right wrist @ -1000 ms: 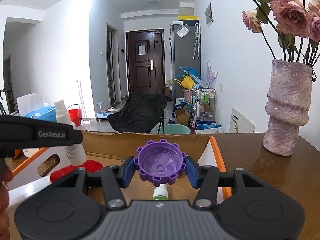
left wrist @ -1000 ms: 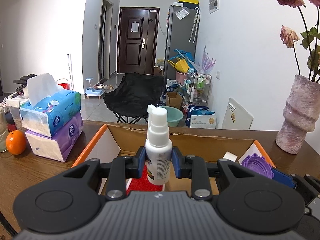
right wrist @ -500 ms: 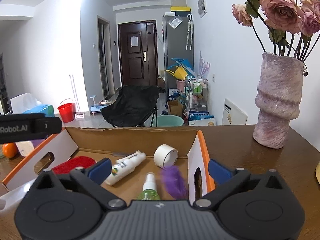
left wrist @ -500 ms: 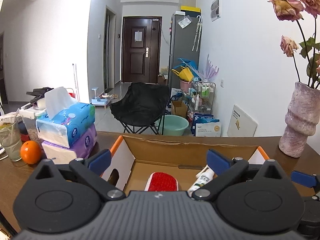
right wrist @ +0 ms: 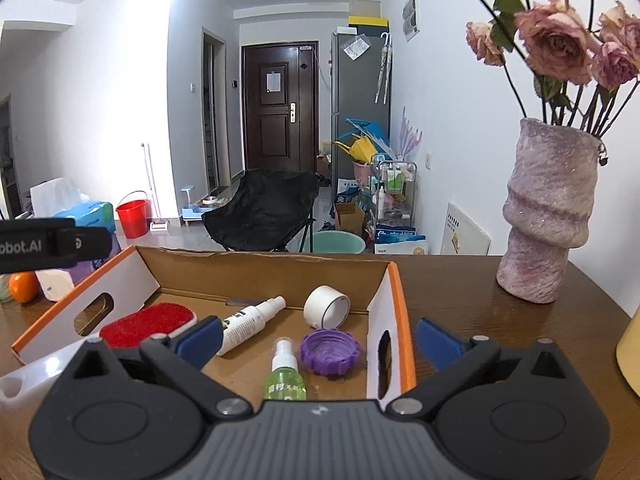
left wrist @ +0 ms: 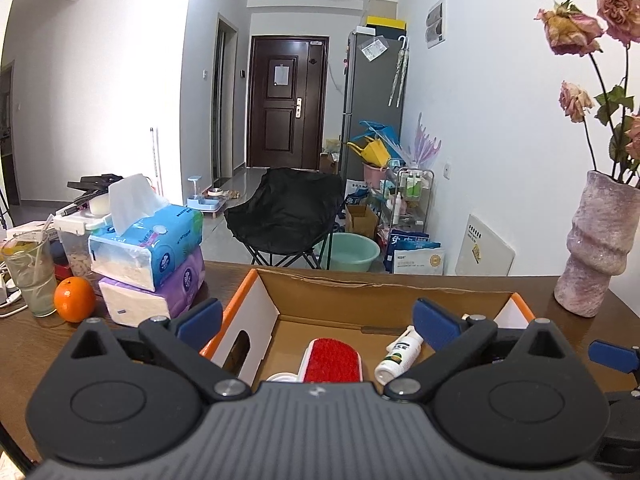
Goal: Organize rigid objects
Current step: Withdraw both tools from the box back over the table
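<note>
Open cardboard box (right wrist: pixel 276 276) with orange-edged white end flaps and hand-hole cutouts, set on a dark wooden table (right wrist: pixel 460 280). Inside the box: a white spray bottle (right wrist: pixel 250 326) lying on its side near the middle, nozzle toward the far wall; a red-faced brush (right wrist: pixel 146 322) on a white base toward the left flap; a roll of white tape (right wrist: pixel 326 306) on its edge toward the right flap; a purple toothed lid (right wrist: pixel 330 350) lying open side up just in front of the tape; a small green spray bottle (right wrist: pixel 285 378) beside the lid, lower half cut off behind the gripper body. Left gripper (left wrist: pixel 316 316) spread to its widest above the near edge of the box, nothing between the blue pads; right gripper (right wrist: pixel 318 334) likewise fully spread and empty above the box. From the left wrist view, only the brush (left wrist: pixel 331 364) and white bottle (left wrist: pixel 400 354) visible, both partly hidden behind the gripper; tape, purple lid and green bottle not shown there. Left of the box, from that view: stacked tissue packs (left wrist: pixel 150 256), an orange (left wrist: pixel 75 299) and a glass (left wrist: pixel 30 272), largely cut off in the right wrist view. Right of the box: a pink textured vase (right wrist: pixel 550 212) with dried roses, fuller in the right wrist view.
</note>
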Demonstrator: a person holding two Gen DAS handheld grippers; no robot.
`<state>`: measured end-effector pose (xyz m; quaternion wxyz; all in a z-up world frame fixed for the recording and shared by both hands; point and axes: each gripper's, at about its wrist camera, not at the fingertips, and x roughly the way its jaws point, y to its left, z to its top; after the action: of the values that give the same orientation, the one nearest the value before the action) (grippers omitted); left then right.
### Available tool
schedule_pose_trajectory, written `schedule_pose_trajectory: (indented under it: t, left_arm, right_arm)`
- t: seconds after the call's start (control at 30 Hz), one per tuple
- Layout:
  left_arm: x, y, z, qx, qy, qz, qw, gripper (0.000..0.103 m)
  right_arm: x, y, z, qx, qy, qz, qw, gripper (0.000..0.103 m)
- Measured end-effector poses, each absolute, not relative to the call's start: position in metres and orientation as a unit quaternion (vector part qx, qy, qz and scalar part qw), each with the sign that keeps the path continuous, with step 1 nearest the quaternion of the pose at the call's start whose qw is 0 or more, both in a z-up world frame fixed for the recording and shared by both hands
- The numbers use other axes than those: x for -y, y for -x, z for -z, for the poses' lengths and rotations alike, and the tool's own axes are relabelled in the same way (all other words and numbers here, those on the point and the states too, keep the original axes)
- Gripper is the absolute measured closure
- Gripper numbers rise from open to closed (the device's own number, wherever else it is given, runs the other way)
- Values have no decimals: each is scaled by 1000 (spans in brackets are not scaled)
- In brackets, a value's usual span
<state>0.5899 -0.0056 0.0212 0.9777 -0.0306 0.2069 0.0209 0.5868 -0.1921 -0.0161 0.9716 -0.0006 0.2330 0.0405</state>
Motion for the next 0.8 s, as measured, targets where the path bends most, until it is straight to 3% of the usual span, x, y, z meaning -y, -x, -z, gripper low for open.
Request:
schedule_pose_trajectory:
  t: [0.8]
  left_arm:
    - [-4,-500,-29,-205,37,-9,978,0]
  right_arm:
    - [230,-488,-3,-203,0,-16,979,0]
